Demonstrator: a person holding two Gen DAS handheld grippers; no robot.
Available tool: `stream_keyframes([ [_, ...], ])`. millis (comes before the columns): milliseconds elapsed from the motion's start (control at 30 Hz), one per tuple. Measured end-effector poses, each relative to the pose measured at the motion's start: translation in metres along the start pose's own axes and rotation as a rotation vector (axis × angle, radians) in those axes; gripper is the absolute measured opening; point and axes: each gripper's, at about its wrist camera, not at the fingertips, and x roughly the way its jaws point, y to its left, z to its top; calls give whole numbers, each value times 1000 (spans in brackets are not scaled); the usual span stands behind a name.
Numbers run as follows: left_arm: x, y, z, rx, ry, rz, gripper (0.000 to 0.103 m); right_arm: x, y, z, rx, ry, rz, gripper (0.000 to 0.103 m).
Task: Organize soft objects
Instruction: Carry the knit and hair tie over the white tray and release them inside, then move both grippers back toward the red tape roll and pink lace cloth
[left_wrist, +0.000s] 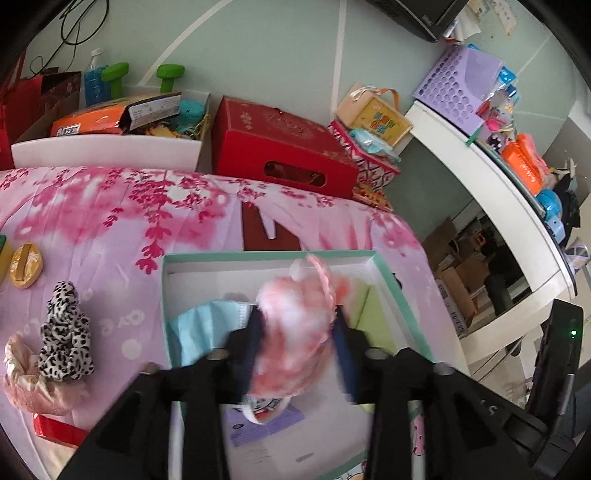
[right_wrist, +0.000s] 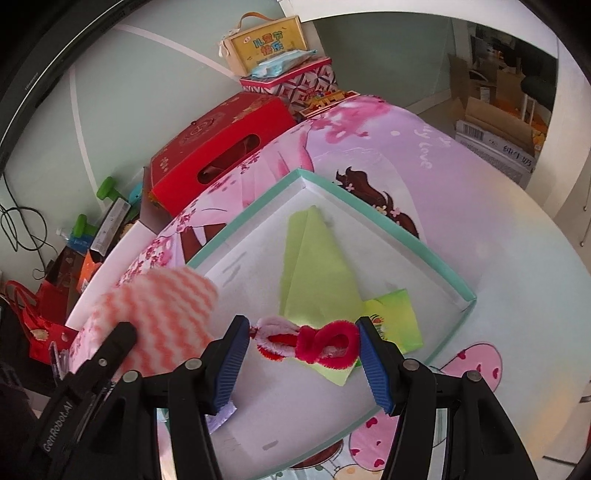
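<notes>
I've got the box (right_wrist: 424, 251) filling the middle of the right wrist view, teal rim, white floor, and lying in it are a green cloth (right_wrist: 317, 277), a yellow-green card (right_wrist: 397, 314) at its lower right, and a purple slip (left_wrist: 266, 424) at the near edge; in the left wrist view a blue mask (left_wrist: 207, 325) sits against the box's left wall. My left gripper (left_wrist: 299, 343) is clamped on a pink-and-white cloth (left_wrist: 295, 332), bunched and blurred between the fingers, its long axis running up the frame from the jaws, hanging over the box interior. In the right wrist view that same cloth shows at lower left, over the box's left rim. My right gripper (right_wrist: 301, 341) has its fingers spread, and a red fuzzy loop (right_wrist: 325, 343) lies crosswise between the pads, long axis left to right, spanning almost from one blue pad to the other; whether the pads press it I cannot tell. At lower left of the left view, on the pink sheet (left_wrist: 110, 221), a leopard scrunchie (left_wrist: 66, 332) rests against a pink scrunchie (left_wrist: 33, 384).
</notes>
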Motion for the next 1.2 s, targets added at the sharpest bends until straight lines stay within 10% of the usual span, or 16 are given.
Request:
stream_keyframes([
  [400, -22, 22, 6, 5, -56, 233, 97, 6, -6, -3, -2, 26, -30, 103],
  [633, -15, 50, 1, -12, 15, 458, 98, 12, 1, -8, -60, 38, -59, 103],
  [1200, -84, 113, 8, -170, -6, 556, 98, -21, 44, -15, -142, -57, -20, 103],
])
